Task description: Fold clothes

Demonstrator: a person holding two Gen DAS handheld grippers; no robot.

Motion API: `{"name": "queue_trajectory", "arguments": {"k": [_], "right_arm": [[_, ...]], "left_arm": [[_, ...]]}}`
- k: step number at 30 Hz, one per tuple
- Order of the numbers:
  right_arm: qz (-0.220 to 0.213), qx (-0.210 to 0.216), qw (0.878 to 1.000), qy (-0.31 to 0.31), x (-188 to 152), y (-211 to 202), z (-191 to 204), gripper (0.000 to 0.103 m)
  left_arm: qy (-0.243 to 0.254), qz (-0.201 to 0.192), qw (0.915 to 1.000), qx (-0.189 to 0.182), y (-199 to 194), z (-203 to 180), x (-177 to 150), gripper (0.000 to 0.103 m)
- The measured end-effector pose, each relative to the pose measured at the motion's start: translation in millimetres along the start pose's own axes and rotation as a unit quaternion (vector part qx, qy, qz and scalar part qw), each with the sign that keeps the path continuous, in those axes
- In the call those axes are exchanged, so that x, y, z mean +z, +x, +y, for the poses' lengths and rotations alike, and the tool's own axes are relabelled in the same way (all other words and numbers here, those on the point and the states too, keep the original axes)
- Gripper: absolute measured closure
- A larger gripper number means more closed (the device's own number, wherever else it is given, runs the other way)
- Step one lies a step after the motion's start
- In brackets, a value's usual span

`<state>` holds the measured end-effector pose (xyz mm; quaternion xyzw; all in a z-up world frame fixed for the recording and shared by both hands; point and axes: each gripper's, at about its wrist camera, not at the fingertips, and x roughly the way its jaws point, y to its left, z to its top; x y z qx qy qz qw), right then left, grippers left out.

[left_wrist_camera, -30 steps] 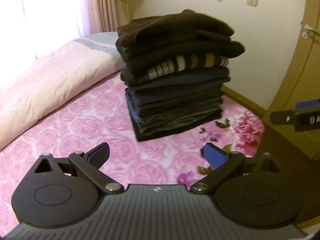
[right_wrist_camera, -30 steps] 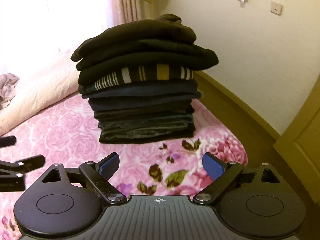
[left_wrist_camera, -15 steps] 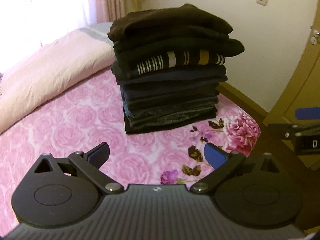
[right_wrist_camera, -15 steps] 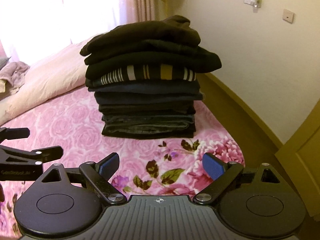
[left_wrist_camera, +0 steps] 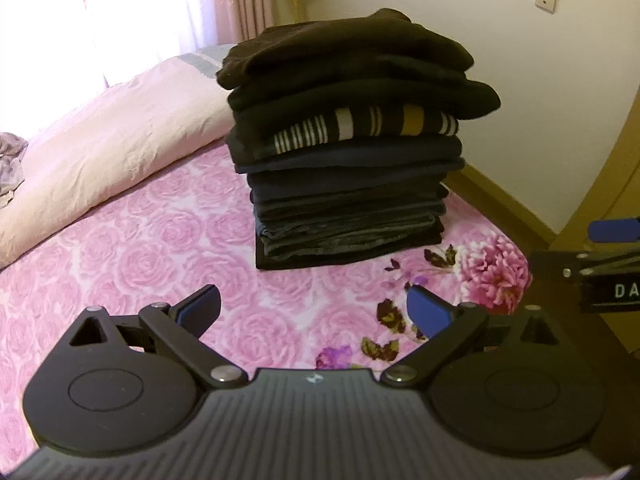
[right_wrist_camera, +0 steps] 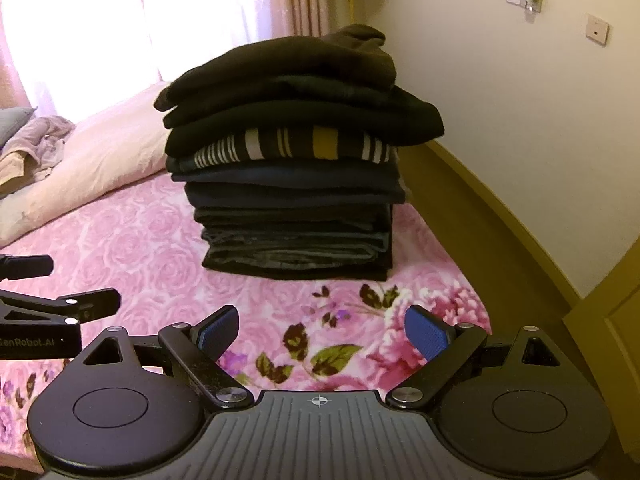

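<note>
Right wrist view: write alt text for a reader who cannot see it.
A tall stack of folded dark clothes, one striped layer near the middle, stands on a pink floral bed. The right gripper hangs open and empty in the foreground, jaws apart above the sheet. The left gripper shows at the left edge, and a pale duvet lies behind.

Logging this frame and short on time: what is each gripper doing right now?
Left gripper: open, holding nothing, above the bedsheet.
Right gripper: open, holding nothing, short of the stack of folded clothes.
</note>
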<state>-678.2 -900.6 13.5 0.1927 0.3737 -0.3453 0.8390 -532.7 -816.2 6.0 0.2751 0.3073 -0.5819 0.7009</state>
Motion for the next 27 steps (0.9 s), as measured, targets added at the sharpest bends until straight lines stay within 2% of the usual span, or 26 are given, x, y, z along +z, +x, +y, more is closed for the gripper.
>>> {"name": "queue_trajectory", "arguments": {"k": [16, 27], "right_arm": [[-0.004, 0.021, 1.0, -0.009, 5, 0, 11, 0.01], [-0.004, 0.025, 1.0, -0.012, 3, -4, -1, 0.01]], "left_arm": [[-0.03, 0.012, 0.9995, 0.004, 4, 7, -1, 0.005], [-0.037, 0.006, 0.9992, 0.013, 3, -10, -3, 0.005]]}}
